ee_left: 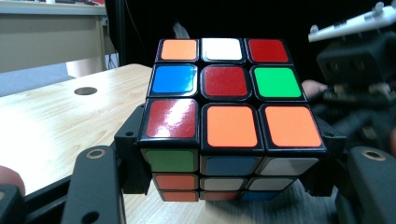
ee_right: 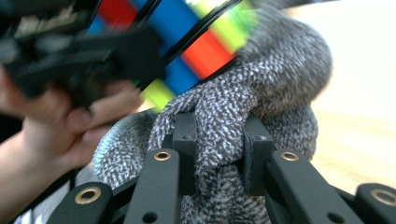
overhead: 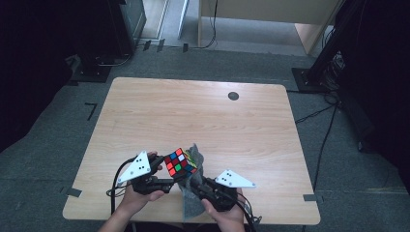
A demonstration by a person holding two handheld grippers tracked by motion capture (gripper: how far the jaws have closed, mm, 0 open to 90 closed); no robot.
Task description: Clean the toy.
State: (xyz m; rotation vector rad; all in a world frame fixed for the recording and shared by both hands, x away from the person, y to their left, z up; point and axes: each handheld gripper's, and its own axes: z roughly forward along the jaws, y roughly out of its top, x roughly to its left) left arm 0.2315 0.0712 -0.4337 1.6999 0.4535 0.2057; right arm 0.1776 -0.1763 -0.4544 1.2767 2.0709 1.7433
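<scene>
A scrambled Rubik's cube hangs above the near edge of the wooden table, with my left gripper shut on it. In the left gripper view the cube sits between the jaws, pressed on both sides. My right gripper is shut on a grey knitted cloth, which it holds against the cube's right side. The right gripper view has a fold of that cloth pinched between the pads, and the cube blurred above it.
A small dark round hole marks the far right of the tabletop. Black stands and cables line the grey floor around the table. A pale wooden cabinet stands at the back.
</scene>
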